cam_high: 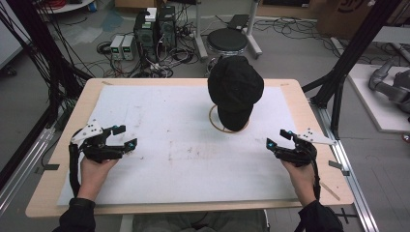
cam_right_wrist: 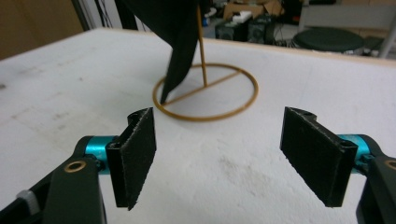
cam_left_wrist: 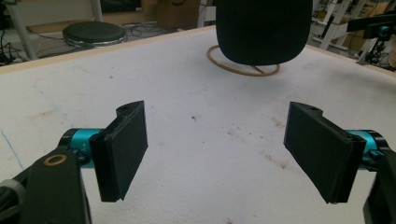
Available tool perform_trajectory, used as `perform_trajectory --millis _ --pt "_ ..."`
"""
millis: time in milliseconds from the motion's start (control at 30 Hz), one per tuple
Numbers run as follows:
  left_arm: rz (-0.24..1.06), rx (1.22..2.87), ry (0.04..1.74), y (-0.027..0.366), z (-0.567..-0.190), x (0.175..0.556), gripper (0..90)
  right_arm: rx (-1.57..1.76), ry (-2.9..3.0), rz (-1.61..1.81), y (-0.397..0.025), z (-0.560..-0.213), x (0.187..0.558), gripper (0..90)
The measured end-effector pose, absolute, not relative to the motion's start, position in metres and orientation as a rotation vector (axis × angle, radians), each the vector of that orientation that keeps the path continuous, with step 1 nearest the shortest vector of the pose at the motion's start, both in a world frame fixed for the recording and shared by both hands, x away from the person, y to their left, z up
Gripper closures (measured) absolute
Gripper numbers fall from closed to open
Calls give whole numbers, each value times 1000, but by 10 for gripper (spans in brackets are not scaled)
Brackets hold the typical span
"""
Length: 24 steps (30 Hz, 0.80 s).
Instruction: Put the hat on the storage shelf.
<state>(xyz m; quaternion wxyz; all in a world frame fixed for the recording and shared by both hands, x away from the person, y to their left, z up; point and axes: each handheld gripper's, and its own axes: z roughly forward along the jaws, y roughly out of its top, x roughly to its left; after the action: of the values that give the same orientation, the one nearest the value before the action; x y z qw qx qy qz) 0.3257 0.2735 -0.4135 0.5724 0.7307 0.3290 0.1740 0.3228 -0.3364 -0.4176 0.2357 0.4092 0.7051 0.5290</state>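
Black cap on wire stand: soft, light, best pinched at brim; both grippers' fingers wide open, empty.

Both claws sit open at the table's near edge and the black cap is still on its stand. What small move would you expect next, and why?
Probably the right claw reaching forward toward the black fabric cap on its thin golden wire ring stand. Both it and the left claw have jaws wide apart, hold nothing, and stand well short of the cap; the right looks somewhat nearer to the cap's hanging brim.
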Motion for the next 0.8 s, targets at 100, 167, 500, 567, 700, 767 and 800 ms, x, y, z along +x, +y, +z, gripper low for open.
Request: perform_trajectory --millis 100,167,500,567,700,767,800 --pt "400 1726 769 272 -414 326 215 1152 1927 1441 -340 -420 326 261" --pt "407 1719 773 270 -415 324 215 1153 1925 1437 -342 -421 328 259" --pt "417 1749 781 267 -417 321 215 1164 1951 1404 -342 -426 334 257" --pt "413 1748 789 268 -418 320 215 1159 1964 1391 -340 -427 336 257" --pt "410 1750 786 268 -418 320 215 1156 1965 1388 -340 -427 336 257" --pt "409 1751 787 268 -419 320 215 1158 1968 1383 -340 -428 336 256" --pt "411 1752 786 269 -419 321 215 1159 1969 1385 -340 -428 336 255"
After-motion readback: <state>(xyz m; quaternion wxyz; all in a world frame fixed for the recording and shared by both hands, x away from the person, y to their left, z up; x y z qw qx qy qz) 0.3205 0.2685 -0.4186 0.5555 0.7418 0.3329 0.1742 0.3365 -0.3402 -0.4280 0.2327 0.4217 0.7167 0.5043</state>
